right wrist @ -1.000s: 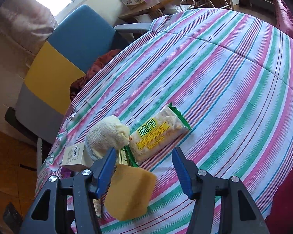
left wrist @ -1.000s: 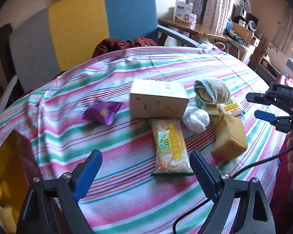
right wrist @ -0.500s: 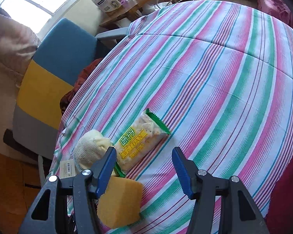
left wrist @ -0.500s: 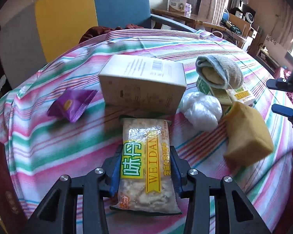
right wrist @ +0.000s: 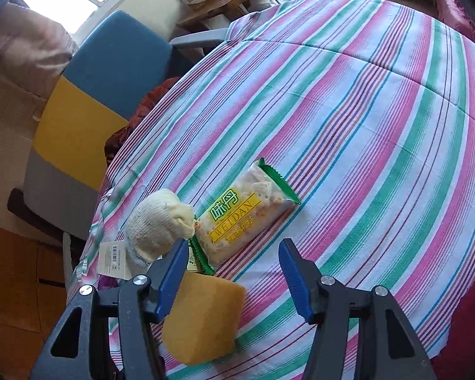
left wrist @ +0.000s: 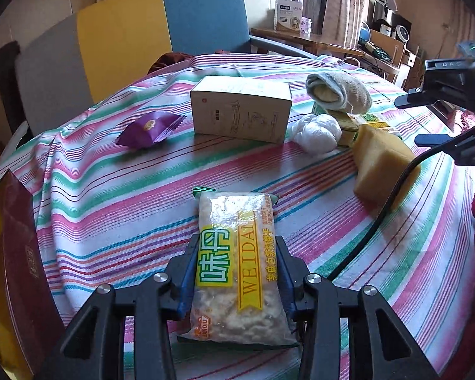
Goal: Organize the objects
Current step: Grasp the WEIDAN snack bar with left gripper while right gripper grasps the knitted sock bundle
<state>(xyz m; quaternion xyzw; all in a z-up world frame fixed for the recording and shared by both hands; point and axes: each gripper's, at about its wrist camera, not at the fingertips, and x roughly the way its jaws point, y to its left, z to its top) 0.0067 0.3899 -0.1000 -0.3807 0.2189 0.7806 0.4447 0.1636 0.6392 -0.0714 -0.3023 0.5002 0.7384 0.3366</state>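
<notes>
My left gripper (left wrist: pixel 236 266) is shut on a clear snack packet with a yellow-green WEIDAN label (left wrist: pixel 234 262) and holds it above the striped tablecloth (left wrist: pixel 117 190). Beyond it lie a purple snack pouch (left wrist: pixel 148 128), a beige carton (left wrist: pixel 240 112), a white plastic ball (left wrist: pixel 316 133), a rolled grey sock (left wrist: pixel 337 91) and a yellow sponge (left wrist: pixel 383 164). My right gripper (right wrist: pixel 232 275) is open and empty above the cloth, with the sponge (right wrist: pixel 202 319) under its left finger and a second WEIDAN packet (right wrist: pixel 243 218) just ahead. It also shows in the left wrist view (left wrist: pixel 433 120).
A grey, yellow and blue chair (left wrist: pixel 126 47) stands behind the table. A dark red box (left wrist: pixel 15 253) is at the left edge. A wooden desk with a white box (left wrist: pixel 288 17) and clutter is at the back right. A black cable (left wrist: pixel 395 190) crosses the sponge.
My left gripper moved in, closed on the WEIDAN packet and has pulled it back, away from the carton. My right gripper stayed open and shifted slightly.
</notes>
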